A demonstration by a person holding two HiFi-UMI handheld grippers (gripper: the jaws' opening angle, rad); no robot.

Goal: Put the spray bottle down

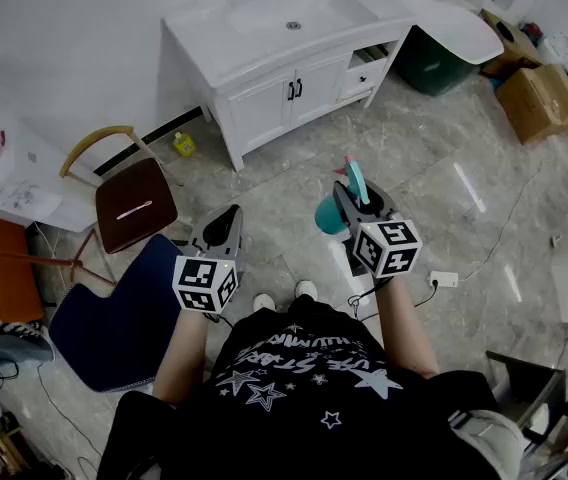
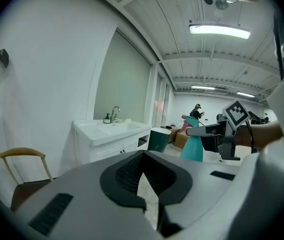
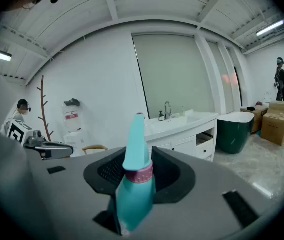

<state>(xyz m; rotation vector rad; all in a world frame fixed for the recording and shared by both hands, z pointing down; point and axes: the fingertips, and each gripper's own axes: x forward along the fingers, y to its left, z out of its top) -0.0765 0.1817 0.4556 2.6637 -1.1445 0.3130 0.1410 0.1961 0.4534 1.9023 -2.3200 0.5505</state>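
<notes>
The spray bottle (image 1: 330, 216) is teal with a pink collar and a long pale nozzle. It hangs in the air above the marble floor, upright between the pads of my right gripper (image 1: 350, 204). In the right gripper view the bottle (image 3: 136, 186) fills the gap between the black pads, which press on its neck, so that right gripper (image 3: 138, 160) is shut on it. My left gripper (image 1: 222, 226) is held level to the left and holds nothing. Its jaws (image 2: 143, 156) meet at the tips. From the left gripper view the bottle (image 2: 192, 147) shows at the right, in the other gripper.
A white vanity with a sink (image 1: 284, 30) stands ahead. A brown-seated chair (image 1: 136, 208) and a dark blue seat (image 1: 114, 318) are at the left. A small yellow bottle (image 1: 183, 145) stands by the wall. A dark green tub (image 1: 436, 66), cardboard boxes (image 1: 539, 100) and a power strip (image 1: 442, 279) lie to the right.
</notes>
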